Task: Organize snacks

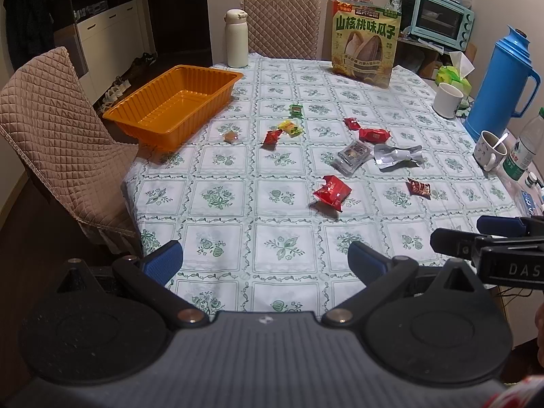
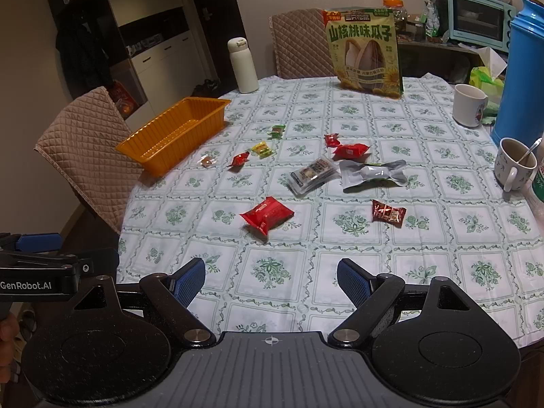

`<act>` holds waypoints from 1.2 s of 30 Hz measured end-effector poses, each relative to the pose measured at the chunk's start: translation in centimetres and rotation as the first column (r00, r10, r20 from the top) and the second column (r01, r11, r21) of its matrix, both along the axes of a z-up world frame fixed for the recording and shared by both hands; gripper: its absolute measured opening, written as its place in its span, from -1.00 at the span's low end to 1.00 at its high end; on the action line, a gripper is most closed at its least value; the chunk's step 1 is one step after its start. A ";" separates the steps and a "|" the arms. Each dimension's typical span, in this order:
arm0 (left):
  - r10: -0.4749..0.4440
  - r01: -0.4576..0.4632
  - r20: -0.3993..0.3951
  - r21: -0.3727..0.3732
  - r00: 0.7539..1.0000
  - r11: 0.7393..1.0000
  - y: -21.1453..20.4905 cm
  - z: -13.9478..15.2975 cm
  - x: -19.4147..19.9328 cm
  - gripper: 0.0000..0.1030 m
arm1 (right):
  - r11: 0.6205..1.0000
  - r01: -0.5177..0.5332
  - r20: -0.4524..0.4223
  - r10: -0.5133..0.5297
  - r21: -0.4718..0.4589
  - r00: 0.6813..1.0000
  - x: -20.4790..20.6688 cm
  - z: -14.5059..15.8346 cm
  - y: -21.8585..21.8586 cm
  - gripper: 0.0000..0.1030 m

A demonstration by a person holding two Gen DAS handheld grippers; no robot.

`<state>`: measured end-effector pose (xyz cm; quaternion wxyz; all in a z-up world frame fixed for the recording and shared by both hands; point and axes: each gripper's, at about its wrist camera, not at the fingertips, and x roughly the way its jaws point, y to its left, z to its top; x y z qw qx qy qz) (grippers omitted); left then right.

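**Nothing sorted yet: tray bare, snacks scattered**

Left wrist view: the left gripper (image 1: 265,260) hangs over the near edge of the table (image 1: 238,210) with its jaws spread wide and nothing between them; the orange tray (image 1: 176,102) sits at the far left corner, partly overhanging the edge, and no snack is in it; the wrapped snacks lie loose across the cloth, among them a large red packet (image 1: 331,192) nearest, a small red one (image 1: 272,137), a yellow one (image 1: 290,127) and a green one (image 1: 295,110); the right gripper (image 1: 476,238) shows at the right edge.

Right wrist view: the right gripper (image 2: 270,284) is likewise released and empty, low over the near side of the table; the large red packet (image 2: 267,216) lies ahead of it, a dark red sweet (image 2: 387,212) to the right, a silver pouch (image 2: 372,173) and a clear pack (image 2: 312,173) beyond; the tray (image 2: 173,136) is well apart from all of them.

By my reading the task is at its start; every piece is left to gather.
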<state>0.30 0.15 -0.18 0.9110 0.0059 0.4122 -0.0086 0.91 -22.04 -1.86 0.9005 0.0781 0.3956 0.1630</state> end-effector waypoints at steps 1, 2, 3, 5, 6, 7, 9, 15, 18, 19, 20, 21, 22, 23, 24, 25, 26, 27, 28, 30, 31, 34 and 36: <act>0.000 0.000 0.000 0.000 1.000 1.000 0.0 0.0 0.0 1.00 | 1.000 0.000 0.000 0.000 0.000 1.000 0.0 0.0 0.0 0.64; 0.000 0.000 0.000 -0.001 1.000 1.000 0.1 0.0 0.0 1.00 | 1.000 0.000 0.000 0.000 -0.001 1.000 0.0 0.0 0.0 0.64; 0.000 0.000 -0.001 0.000 1.000 1.000 0.0 0.0 0.0 1.00 | 1.000 0.000 0.000 0.000 0.000 1.000 0.0 0.0 0.0 0.64; -0.001 0.001 -0.001 -0.001 1.000 1.000 0.1 0.0 0.0 1.00 | 1.000 0.000 0.000 0.000 0.000 1.000 0.0 0.0 0.1 0.64; 0.000 0.000 -0.001 0.000 1.000 1.000 0.0 0.0 0.0 1.00 | 1.000 0.000 0.000 0.000 -0.001 1.000 0.1 0.0 0.1 0.64; 0.000 0.000 0.000 0.000 1.000 1.000 0.0 0.0 0.0 1.00 | 1.000 0.000 0.000 0.000 -0.001 1.000 0.1 0.0 0.1 0.64; -0.001 0.001 -0.001 0.000 1.000 1.000 0.0 0.0 0.0 1.00 | 1.000 0.000 0.000 0.000 -0.002 1.000 0.0 0.0 0.0 0.64; -0.001 0.001 0.000 -0.001 1.000 1.000 0.0 0.0 0.0 1.00 | 1.000 0.000 0.001 0.000 -0.002 1.000 0.0 0.0 0.0 0.64; -0.002 0.002 0.000 0.000 1.000 1.000 0.1 0.0 0.1 1.00 | 1.000 0.000 0.000 0.000 -0.002 1.000 0.1 -0.1 0.0 0.64; -0.002 0.002 0.000 0.000 1.000 1.000 0.1 0.0 0.1 1.00 | 1.000 0.001 0.000 -0.001 -0.002 1.000 0.1 -0.1 0.0 0.64; -0.002 0.002 0.000 -0.001 1.000 1.000 0.1 0.0 0.1 1.00 | 1.000 0.002 0.000 -0.002 -0.002 1.000 0.0 -0.1 -0.1 0.64; -0.002 0.002 0.000 -0.001 1.000 1.000 0.1 0.0 0.1 1.00 | 1.000 0.001 0.000 -0.001 -0.002 1.000 0.1 -0.1 0.0 0.64; -0.002 0.002 0.000 -0.001 1.000 1.000 0.1 0.0 0.1 1.00 | 1.000 0.001 -0.001 -0.001 -0.002 1.000 0.2 -0.1 -0.1 0.64; -0.003 0.003 0.000 0.000 1.000 1.000 0.1 0.0 0.2 1.00 | 1.000 0.002 -0.001 -0.002 -0.002 1.000 0.2 -0.1 -0.1 0.64; -0.003 0.003 0.000 0.000 1.000 1.000 0.1 0.0 0.2 1.00 | 1.000 0.002 -0.001 -0.002 -0.002 1.000 0.2 -0.2 -0.1 0.64; -0.004 0.004 0.000 0.000 1.000 1.000 0.0 0.0 0.2 1.00 | 1.000 0.001 -0.001 -0.001 -0.002 1.000 0.2 -0.2 -0.1 0.64; -0.004 0.004 0.000 0.001 1.000 1.000 0.0 0.0 0.2 1.00 | 1.000 0.002 -0.001 -0.002 -0.002 1.000 0.2 -0.2 -0.1 0.64; -0.003 0.003 0.000 0.001 1.000 1.000 0.0 0.0 0.2 1.00 | 1.000 0.003 -0.001 -0.003 -0.002 1.000 0.3 -0.2 -0.2 0.64; -0.003 0.003 0.000 0.001 1.000 1.000 0.0 0.0 0.2 1.00 | 1.000 0.003 -0.001 -0.003 -0.002 1.000 0.3 -0.2 -0.2 0.64; -0.003 0.003 0.000 0.001 1.000 1.000 0.0 0.0 0.2 1.00 | 1.000 0.004 -0.001 -0.004 -0.002 1.000 0.3 -0.2 -0.2 0.64; -0.003 0.003 0.000 0.001 1.000 1.000 0.0 0.0 0.2 1.00 | 1.000 0.004 -0.002 -0.004 -0.002 1.000 0.3 -0.2 -0.2 0.64; -0.002 0.002 -0.001 0.001 1.000 1.000 -0.1 0.0 0.2 1.00 | 1.000 0.004 -0.001 -0.004 -0.002 1.000 0.3 -0.2 -0.2 0.64; -0.002 0.002 -0.001 0.001 1.000 1.000 -0.1 0.0 0.2 1.00 | 1.000 0.004 -0.001 -0.004 -0.002 1.000 0.3 -0.2 -0.2 0.64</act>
